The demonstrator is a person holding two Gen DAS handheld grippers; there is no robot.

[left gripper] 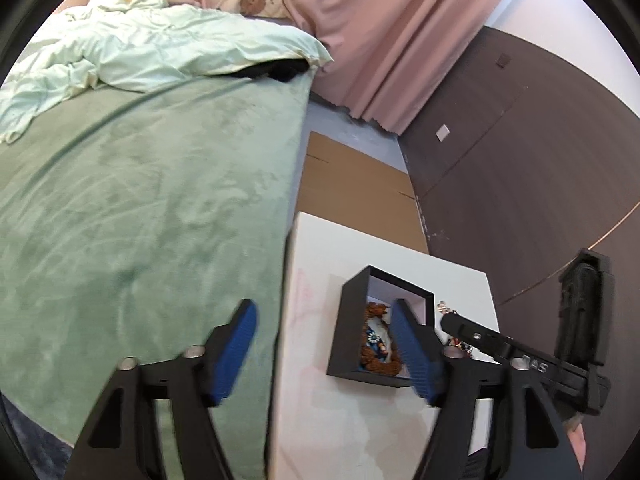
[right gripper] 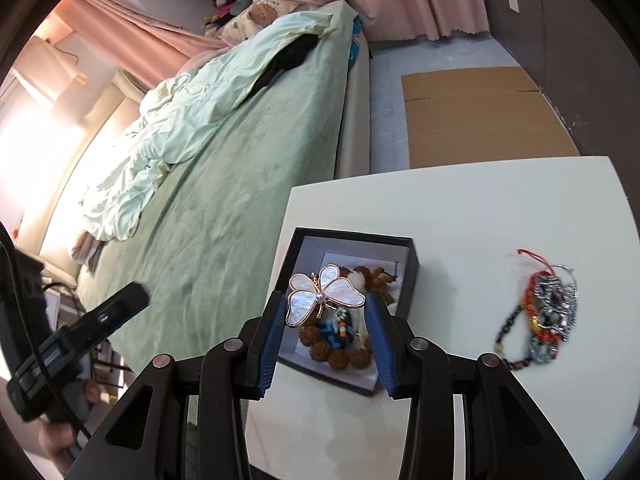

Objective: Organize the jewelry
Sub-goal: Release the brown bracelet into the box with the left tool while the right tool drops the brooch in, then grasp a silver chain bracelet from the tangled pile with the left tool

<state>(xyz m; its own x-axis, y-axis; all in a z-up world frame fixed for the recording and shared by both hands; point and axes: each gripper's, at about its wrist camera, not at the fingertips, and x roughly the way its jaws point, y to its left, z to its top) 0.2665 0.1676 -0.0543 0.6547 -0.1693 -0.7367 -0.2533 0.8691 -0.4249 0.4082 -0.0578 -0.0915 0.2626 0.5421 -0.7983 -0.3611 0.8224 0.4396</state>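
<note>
Butterfly brooch: pearl-white wings, gilt rim, small pearl at centre. It sits between the blue pads of the right tongs, which are part closed on its wing tips, directly above the black box. Whether the pads bear firmly on the wings can't be confirmed; contact looks to be at the edges only.

Risks, judged from this view:
- Grip is on thin, curved wing edges. Slip is likely if the pads shift, and the brooch would then drop. Box is below, so a fall prob. lands inside, but onto hard beads, so chipping of the shell is possible.
- Pin on the brooch underside may snag the beads on release.
- Box stands near the bench edge on the bed side. A knock from either tool could push it off.
- Left tongs are wide open and empty, w/ the right-hand pad over the box opening. Crowding between the two tools is a collision risk.

Containers:
- Black box: open, no lid seen, pale lining. Holds a brown bead bracelet and a blue and white beaded piece. More brown pieces sit at the back, type unclear.
- No other container seen.

Outside the box: a tangled jewelry pile of red cord, silver pieces and dark beads lies loose on the bench, well apart to the right. Bed w/ green cover is alongside; flat cardboard is on the floor beyond.
</note>
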